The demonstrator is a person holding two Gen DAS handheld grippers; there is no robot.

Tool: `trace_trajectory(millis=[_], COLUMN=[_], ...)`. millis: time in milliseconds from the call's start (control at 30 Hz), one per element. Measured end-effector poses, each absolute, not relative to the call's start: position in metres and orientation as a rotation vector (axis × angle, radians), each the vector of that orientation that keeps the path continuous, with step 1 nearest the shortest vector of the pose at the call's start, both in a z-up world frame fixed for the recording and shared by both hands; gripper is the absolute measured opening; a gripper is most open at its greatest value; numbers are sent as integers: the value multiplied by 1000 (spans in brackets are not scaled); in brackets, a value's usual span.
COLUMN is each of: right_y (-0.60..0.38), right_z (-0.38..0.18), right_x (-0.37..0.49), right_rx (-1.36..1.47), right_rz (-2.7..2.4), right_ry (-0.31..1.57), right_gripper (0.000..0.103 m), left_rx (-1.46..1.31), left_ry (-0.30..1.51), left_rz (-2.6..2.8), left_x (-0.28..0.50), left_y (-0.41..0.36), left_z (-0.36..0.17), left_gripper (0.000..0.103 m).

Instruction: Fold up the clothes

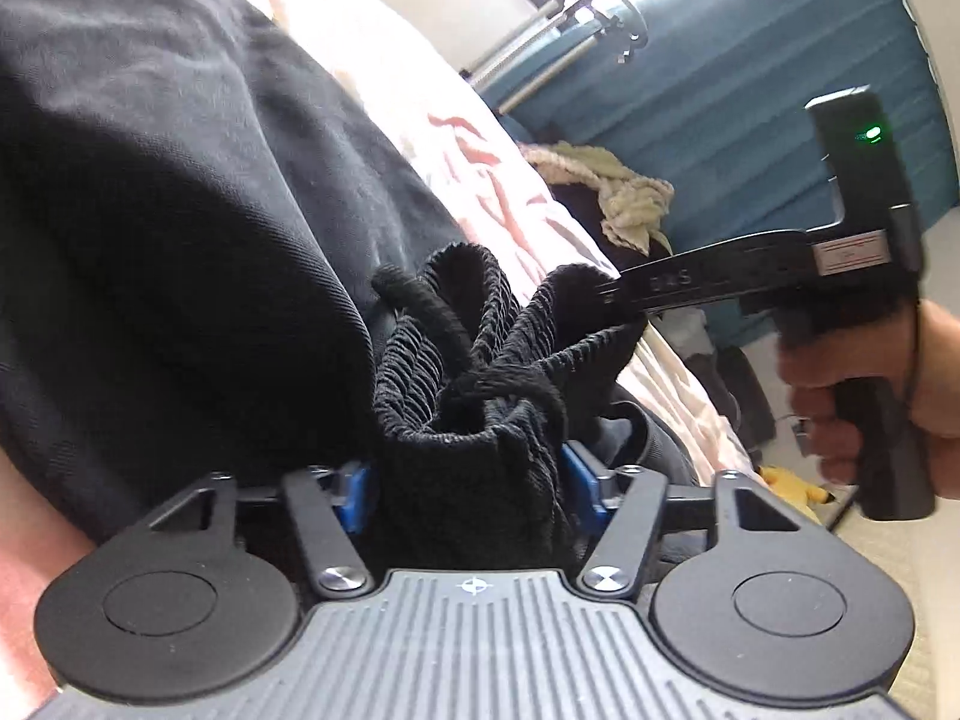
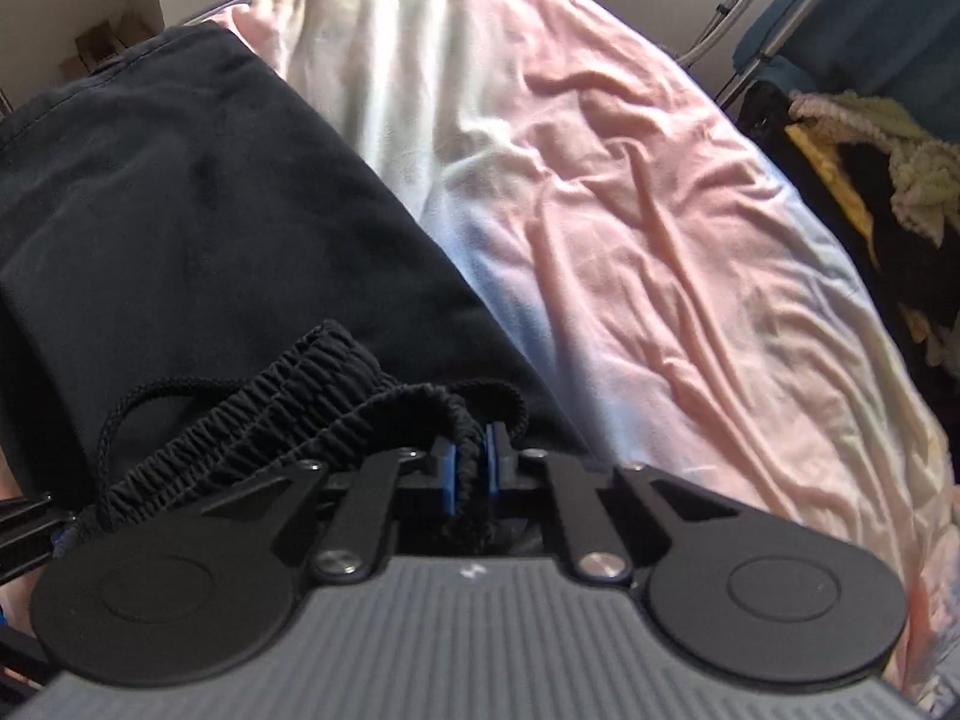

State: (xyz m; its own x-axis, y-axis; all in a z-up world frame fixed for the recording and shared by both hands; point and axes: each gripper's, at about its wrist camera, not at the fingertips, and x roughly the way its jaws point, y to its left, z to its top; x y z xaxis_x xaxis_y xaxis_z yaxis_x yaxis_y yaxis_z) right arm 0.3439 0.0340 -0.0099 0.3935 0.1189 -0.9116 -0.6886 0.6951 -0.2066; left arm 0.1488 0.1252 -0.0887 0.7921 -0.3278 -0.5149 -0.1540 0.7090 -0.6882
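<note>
A black pair of pants (image 1: 150, 180) lies spread over the bed, also seen in the right wrist view (image 2: 180, 192). Its ribbed elastic waistband (image 1: 456, 360) with a drawstring is bunched up between the two grippers. My left gripper (image 1: 468, 480) has a thick wad of the waistband filling the space between its blue pads. My right gripper (image 2: 471, 468) is shut on a thin edge of the waistband (image 2: 270, 420). The right gripper also shows in the left wrist view (image 1: 612, 294), pinching the far end of the band.
The bed has a wrinkled pink and white sheet (image 2: 630, 210). Beside the bed lie a pale knitted cloth (image 1: 606, 192) on dark items, a blue curtain (image 1: 750, 60) and a metal rack (image 1: 570, 18). A yellow toy (image 1: 786, 480) is on the floor.
</note>
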Motion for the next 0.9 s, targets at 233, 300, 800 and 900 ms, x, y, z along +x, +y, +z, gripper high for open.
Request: trace_trajectory(millis=[233,300,800,900], right_y=[25,28,46,22], right_z=[19,19,-61,-39], right_x=[326,328,352,339], right_rx=[-575,-564,-411,-358], right_rz=[544,528,553,575], right_ry=[857,813,795,751], right_gripper=[8,8,11,19], left_rx=[-775,-772,-703,-700], left_ry=[566,545,644,648], left_rz=[-137,-145,-79,-88], left_x=[129,126,137,136], left_y=[128,130,131,131], left_z=[-70,-69,-91,-90], left_gripper=[43,42,43,44])
